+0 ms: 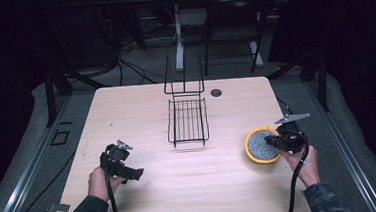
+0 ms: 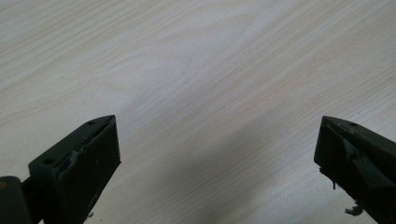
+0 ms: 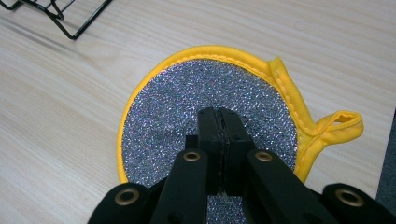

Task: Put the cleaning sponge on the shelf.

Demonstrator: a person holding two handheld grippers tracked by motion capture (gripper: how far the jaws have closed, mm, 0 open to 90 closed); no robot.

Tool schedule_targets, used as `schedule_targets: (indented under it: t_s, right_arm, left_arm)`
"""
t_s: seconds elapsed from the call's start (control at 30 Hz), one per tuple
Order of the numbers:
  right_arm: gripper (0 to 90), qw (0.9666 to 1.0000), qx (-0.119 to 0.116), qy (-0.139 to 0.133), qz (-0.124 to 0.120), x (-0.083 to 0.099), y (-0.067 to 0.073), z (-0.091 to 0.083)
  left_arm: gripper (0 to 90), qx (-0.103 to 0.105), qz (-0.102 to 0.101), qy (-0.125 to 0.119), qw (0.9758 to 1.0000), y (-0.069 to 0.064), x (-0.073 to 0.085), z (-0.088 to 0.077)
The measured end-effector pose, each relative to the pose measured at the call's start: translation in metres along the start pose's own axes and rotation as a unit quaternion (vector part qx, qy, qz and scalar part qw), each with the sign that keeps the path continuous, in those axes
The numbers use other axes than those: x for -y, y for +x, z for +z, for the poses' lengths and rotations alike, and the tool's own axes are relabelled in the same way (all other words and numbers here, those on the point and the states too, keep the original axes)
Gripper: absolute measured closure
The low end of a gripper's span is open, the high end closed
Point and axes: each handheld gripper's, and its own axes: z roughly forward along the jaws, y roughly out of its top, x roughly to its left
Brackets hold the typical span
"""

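Fingers [image 3: 219, 122] of the right gripper [image 1: 273, 141] are pressed tight together above the round glittery pad [image 3: 205, 116] with yellow trim, which lies flat on the worktop [image 1: 191, 186] at about four o'clock. Whether they pinch any of it I cannot tell. The left gripper [image 1: 130, 174], near eight o'clock, holds its fingers [image 2: 84, 158] wide apart over bare wood. If only the edge is caught, the floppy pad could slip free or fold. A black wire rack [image 1: 187, 121] stands at twelve o'clock; beyond it, a dark room, cables, desk legs.
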Motion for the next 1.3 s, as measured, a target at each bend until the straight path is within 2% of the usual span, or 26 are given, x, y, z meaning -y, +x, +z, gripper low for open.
schedule_targets:
  t_s: [0.13, 0.27, 0.97, 1.03, 1.3]
  right_arm:
    - [89.4, 1.0000, -0.004, -0.008, 0.004, -0.003, 0.002, -0.003]
    - [89.3, 0.9999, -0.002, -0.014, -0.009, -0.008, 0.005, -0.007]
    - [89.3, 0.9992, -0.007, -0.034, -0.022, -0.021, 0.018, -0.016]
    - [89.3, 0.9992, -0.007, -0.030, -0.024, -0.022, 0.018, -0.017]
    - [89.3, 0.9987, -0.010, -0.043, -0.026, -0.029, 0.023, -0.020]
  left_arm:
    - [0.3, 0.000, 0.000, -0.002, 1.0000, 0.000, 0.000, -0.001]
    - [0.2, 0.000, -0.001, 0.000, 1.0000, 0.000, 0.000, 0.000]
    - [0.2, 0.000, 0.000, 0.000, 1.0000, 0.000, 0.000, 0.000]
    - [0.2, 0.000, -0.001, 0.000, 1.0000, 0.000, 0.000, 0.000]
    - [0.2, 0.001, 0.000, 0.000, 1.0000, 0.000, 0.000, 0.000]
